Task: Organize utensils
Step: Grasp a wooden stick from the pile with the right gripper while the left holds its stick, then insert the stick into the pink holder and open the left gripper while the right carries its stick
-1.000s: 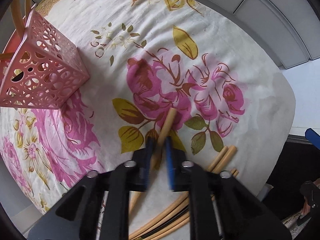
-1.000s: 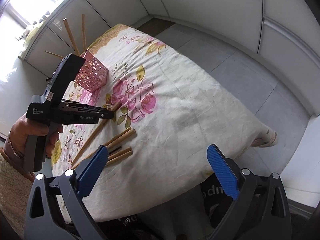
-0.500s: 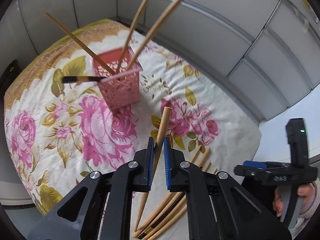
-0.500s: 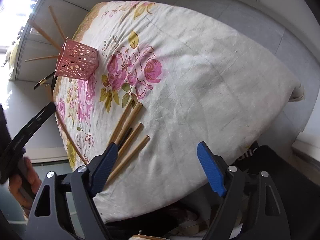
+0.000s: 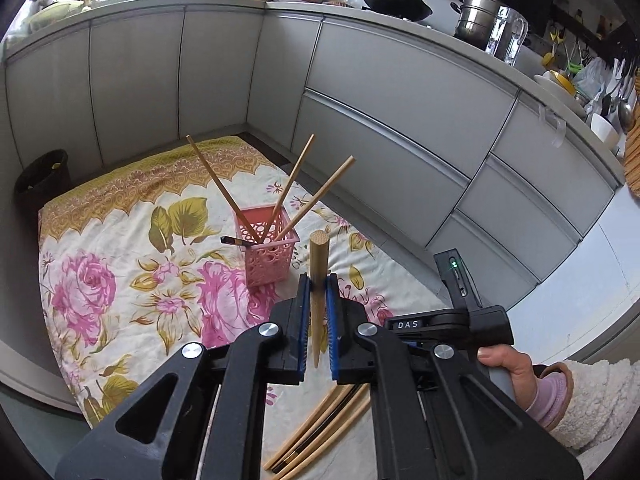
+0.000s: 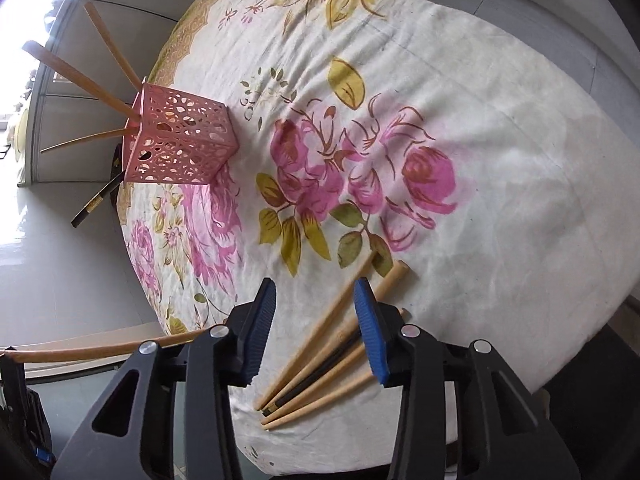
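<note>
A pink perforated holder [image 5: 266,256] stands on the floral cloth with several chopsticks leaning out of it. My left gripper [image 5: 318,292] is shut on a wooden chopstick [image 5: 319,252], held upright in the air in front of the holder. From the right wrist the same holder [image 6: 180,144] is at the far left. My right gripper [image 6: 316,292] hovers low over a bundle of loose chopsticks [image 6: 320,372] near the cloth's front edge. Its jaws are closing, and the leftmost wooden chopstick [image 6: 340,304] runs between them without the pads pressing on it.
Grey cabinet fronts [image 5: 380,128] wrap around the far side, with pots and a jug on the counter above. A black bin [image 5: 40,184] sits beyond the cloth's left end. A hand [image 5: 504,364] in a fleecy sleeve grips the right tool. The cloth [image 6: 480,120] drops off at its right edge.
My left gripper has lifted its chopstick high off the cloth and tilted up toward the holder. My right gripper has dropped over the loose chopsticks and its jaws have narrowed.
</note>
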A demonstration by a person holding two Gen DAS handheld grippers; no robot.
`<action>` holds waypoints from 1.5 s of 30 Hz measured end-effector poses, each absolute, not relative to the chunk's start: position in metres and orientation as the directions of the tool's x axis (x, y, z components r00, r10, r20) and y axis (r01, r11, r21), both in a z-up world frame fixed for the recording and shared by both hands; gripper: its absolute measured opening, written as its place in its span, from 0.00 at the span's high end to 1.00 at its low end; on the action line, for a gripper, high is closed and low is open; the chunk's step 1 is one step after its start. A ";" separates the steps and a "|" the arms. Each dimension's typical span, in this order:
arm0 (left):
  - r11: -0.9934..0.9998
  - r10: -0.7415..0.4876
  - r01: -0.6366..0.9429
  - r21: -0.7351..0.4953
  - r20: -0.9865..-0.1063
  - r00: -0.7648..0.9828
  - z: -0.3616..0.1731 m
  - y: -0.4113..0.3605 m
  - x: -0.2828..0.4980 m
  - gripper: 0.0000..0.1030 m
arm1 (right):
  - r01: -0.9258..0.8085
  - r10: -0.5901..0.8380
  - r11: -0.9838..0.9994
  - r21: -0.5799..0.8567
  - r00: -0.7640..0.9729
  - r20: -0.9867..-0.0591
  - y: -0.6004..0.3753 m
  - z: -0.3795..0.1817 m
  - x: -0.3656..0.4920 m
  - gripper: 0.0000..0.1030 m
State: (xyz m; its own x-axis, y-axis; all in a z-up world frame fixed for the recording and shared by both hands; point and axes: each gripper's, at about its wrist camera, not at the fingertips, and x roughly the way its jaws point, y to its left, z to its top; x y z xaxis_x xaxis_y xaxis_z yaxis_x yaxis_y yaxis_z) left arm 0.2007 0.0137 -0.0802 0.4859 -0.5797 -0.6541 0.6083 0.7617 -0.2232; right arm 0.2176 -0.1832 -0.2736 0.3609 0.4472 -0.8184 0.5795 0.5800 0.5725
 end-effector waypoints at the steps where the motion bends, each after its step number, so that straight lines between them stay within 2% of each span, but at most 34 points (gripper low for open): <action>1: 0.764 -0.580 0.606 -0.224 -0.650 0.491 -0.081 0.016 0.202 0.93 | 0.588 0.447 0.582 0.561 0.345 -0.825 -0.181 -0.276 0.221 0.63; 9: 0.775 -0.576 0.594 -0.216 -0.626 0.525 -0.071 0.023 0.199 0.93 | 0.640 0.382 0.671 0.375 0.135 -0.914 -0.164 -0.300 0.241 0.86; 13: 0.779 -0.579 0.589 -0.215 -0.608 0.544 -0.065 0.027 0.197 0.93 | 0.622 0.325 0.727 0.291 0.061 -0.944 -0.154 -0.297 0.246 0.87; 17: 0.778 -0.584 0.593 -0.209 -0.588 0.560 -0.057 0.026 0.192 0.93 | 0.622 0.270 0.750 0.225 0.022 -0.963 -0.142 -0.294 0.258 0.83; 19: 0.779 -0.582 0.595 -0.198 -0.580 0.569 -0.053 0.026 0.188 0.93 | 0.593 0.207 0.781 0.194 0.047 -0.977 -0.134 -0.290 0.262 0.89; 24: 0.796 -0.565 0.578 -0.181 -0.567 0.600 -0.047 0.035 0.181 0.93 | 0.535 0.157 0.803 0.262 0.234 -0.960 -0.125 -0.289 0.256 0.92; 25: 0.800 -0.560 0.572 -0.181 -0.566 0.605 -0.047 0.037 0.181 0.93 | 0.524 0.157 0.806 0.276 0.262 -0.952 -0.122 -0.288 0.250 1.00; 31: 0.816 -0.544 0.552 -0.174 -0.557 0.628 -0.044 0.039 0.176 0.93 | 0.425 0.160 0.813 0.398 0.494 -0.855 -0.132 -0.260 0.222 1.00; 33: 0.817 -0.543 0.549 -0.176 -0.557 0.628 -0.044 0.039 0.176 0.93 | 0.427 0.189 0.797 0.428 0.496 -0.847 -0.141 -0.255 0.214 1.00; 36: 0.816 -0.547 0.549 -0.184 -0.553 0.628 -0.044 0.040 0.175 0.93 | 0.527 0.328 0.685 0.503 0.393 -0.859 -0.155 -0.274 0.219 0.99; 38: 0.813 -0.550 0.551 -0.186 -0.552 0.626 -0.043 0.039 0.174 0.93 | 0.567 0.368 0.653 0.501 0.340 -0.865 -0.160 -0.280 0.225 0.99; 39: 0.811 -0.553 0.554 -0.186 -0.550 0.625 -0.042 0.039 0.174 0.93 | 0.588 0.366 0.645 0.488 0.323 -0.873 -0.160 -0.281 0.226 0.97; 41: 0.808 -0.560 0.558 -0.191 -0.545 0.624 -0.041 0.039 0.174 0.93 | 0.614 0.338 0.664 0.427 0.263 -0.904 -0.159 -0.280 0.233 0.79; 42: 0.808 -0.559 0.556 -0.192 -0.544 0.625 -0.041 0.039 0.175 0.93 | 0.622 0.331 0.673 0.400 0.231 -0.915 -0.157 -0.281 0.238 0.61; 43: 0.807 -0.562 0.557 -0.195 -0.542 0.625 -0.040 0.040 0.176 0.93 | 0.635 0.334 0.672 0.382 0.200 -0.921 -0.156 -0.283 0.242 0.53; 45: 0.809 -0.562 0.554 -0.198 -0.538 0.628 -0.039 0.042 0.177 0.93 | 0.644 0.324 0.685 0.340 0.148 -0.934 -0.148 -0.287 0.254 0.51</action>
